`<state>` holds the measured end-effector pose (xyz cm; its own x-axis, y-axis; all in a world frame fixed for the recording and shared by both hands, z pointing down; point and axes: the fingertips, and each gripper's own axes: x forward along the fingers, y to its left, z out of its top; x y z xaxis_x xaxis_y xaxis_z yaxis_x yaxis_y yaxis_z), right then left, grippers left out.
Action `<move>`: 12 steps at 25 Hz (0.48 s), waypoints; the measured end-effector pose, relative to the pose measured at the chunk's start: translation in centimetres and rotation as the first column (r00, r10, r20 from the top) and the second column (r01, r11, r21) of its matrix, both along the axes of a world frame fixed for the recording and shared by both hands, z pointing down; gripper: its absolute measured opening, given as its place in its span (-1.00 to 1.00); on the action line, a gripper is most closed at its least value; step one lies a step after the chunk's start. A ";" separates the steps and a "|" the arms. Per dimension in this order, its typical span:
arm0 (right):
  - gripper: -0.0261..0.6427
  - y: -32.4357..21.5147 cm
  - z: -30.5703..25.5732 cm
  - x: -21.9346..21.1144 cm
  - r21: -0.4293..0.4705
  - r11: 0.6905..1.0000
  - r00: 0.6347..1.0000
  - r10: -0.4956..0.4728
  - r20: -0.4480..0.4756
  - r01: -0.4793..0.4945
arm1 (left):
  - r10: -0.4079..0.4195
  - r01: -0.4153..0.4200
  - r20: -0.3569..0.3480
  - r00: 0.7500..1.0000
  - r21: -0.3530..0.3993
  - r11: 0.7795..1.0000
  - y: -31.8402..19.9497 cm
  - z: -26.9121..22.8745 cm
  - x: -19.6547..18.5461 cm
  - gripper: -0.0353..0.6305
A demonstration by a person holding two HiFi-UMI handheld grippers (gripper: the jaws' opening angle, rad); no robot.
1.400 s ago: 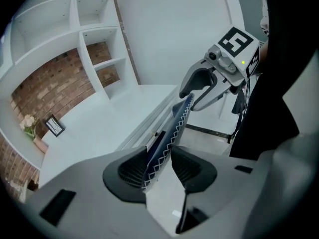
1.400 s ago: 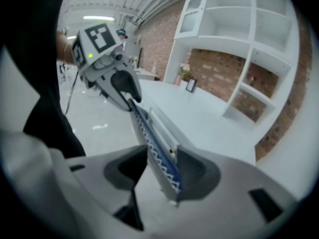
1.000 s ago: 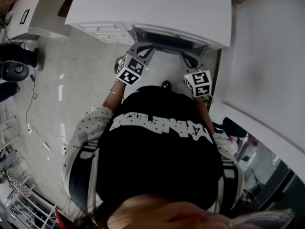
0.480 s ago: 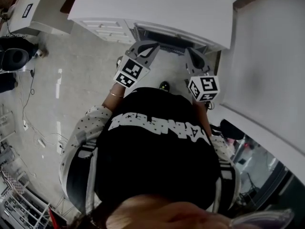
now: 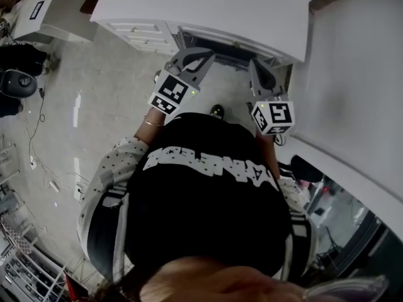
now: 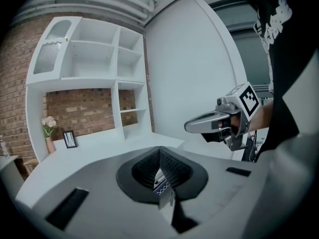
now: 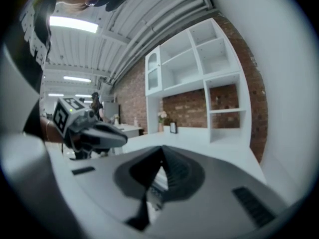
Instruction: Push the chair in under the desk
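In the head view the white desk [image 5: 208, 5] runs across 12 o'clock. The chair [image 5: 217, 48] shows only as a dark strip tucked under the desk's near edge, between the two grippers. The left gripper [image 5: 203, 54] reaches out at 11 o'clock from the person's black shirt [image 5: 208, 194], its jaws drawn together to a point just beside that dark strip. The right gripper [image 5: 254, 65] points the same way at 1 o'clock, jaws together too, just short of the desk edge. Pale floor [image 5: 107, 106] spreads toward 9 o'clock. In the left gripper view the left gripper [image 6: 159, 149] has its jaws closed against each other with nothing clamped. A sliver of something pale shows through the gap lower down, too small to tell. At 3 o'clock the right gripper [image 6: 188, 127] hangs above the desk [image 6: 99, 148], free of it. A white shelf unit [image 6: 99, 59] on a brick wall [image 6: 84, 108] stands at 10 o'clock, with a vase of flowers [image 6: 49, 128] and a small frame [image 6: 71, 139] at 9 o'clock. In the right gripper view the right gripper [image 7: 160, 149] also has its jaws pressed together and empty. The left gripper [image 7: 124, 139] floats at 9 o'clock over the desk top [image 7: 199, 138], and the shelf unit [image 7: 209, 59] rises at 1 o'clock.
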<state>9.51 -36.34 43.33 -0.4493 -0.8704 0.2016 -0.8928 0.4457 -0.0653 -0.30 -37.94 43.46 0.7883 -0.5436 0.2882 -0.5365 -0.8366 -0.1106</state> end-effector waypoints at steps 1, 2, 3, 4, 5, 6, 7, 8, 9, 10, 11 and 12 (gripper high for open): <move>-0.83 0.1 0.0 0.0 0.001 1.000 1.000 0.001 -0.003 -0.001 | 0.003 -0.003 0.001 1.000 0.001 1.000 0.1 0.0 0.1 -0.79; -0.83 0.2 -0.1 0.1 0.002 1.000 1.000 0.002 -0.006 -0.002 | 0.005 -0.005 0.002 1.000 0.002 1.000 0.2 -0.1 0.1 -0.79; -0.83 0.3 -0.1 0.1 0.003 1.000 1.000 0.004 -0.009 -0.004 | 0.007 -0.007 0.002 1.000 0.003 1.000 0.2 -0.1 0.1 -0.79; -0.83 0.4 -0.2 0.1 0.005 1.000 1.000 0.005 -0.011 -0.005 | 0.009 -0.009 0.001 1.000 0.003 1.000 0.3 -0.2 0.2 -0.79; -0.83 0.5 -0.2 0.2 0.006 1.000 1.000 0.007 -0.011 -0.007 | 0.011 -0.011 -0.001 1.000 0.003 1.000 0.4 -0.2 0.3 -0.79; -0.83 0.6 -0.3 0.2 0.006 1.000 1.000 0.008 -0.010 -0.008 | 0.013 -0.013 -0.001 1.000 0.003 1.000 0.4 -0.2 0.3 -0.79; -0.83 0.7 -0.3 0.2 0.006 1.000 1.000 0.009 -0.009 -0.009 | 0.015 -0.015 -0.002 1.000 0.004 1.000 0.5 -0.2 0.4 -0.79; -0.83 0.8 -0.3 0.2 0.006 1.000 1.000 0.010 -0.009 -0.010 | 0.017 -0.017 -0.001 1.000 0.004 1.000 0.5 -0.2 0.4 -0.79; -0.83 0.8 -0.3 0.2 0.007 1.000 1.000 0.011 -0.011 -0.011 | 0.020 -0.020 -0.001 1.000 0.005 1.000 0.6 -0.2 0.5 -0.79; -0.83 0.9 -0.3 0.2 0.007 1.000 1.000 0.013 -0.012 -0.013 | 0.023 -0.023 -0.002 1.000 0.005 1.000 0.6 -0.2 0.6 -0.79; -0.83 1.0 -0.4 0.2 0.008 1.000 1.000 0.014 -0.014 -0.014 | 0.025 -0.025 -0.004 1.000 0.005 1.000 0.6 -0.2 0.6 -0.79; -0.83 1.0 -0.4 0.2 0.009 1.000 1.000 0.016 -0.015 -0.016 | 0.026 -0.026 -0.007 1.000 0.005 1.000 0.6 -0.3 0.6 -0.79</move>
<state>9.68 -35.33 42.93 -0.4325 -0.8791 0.2005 -0.9005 0.4322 -0.0474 0.30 -37.30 43.18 0.8043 -0.5240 0.2801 -0.5150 -0.8499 -0.1111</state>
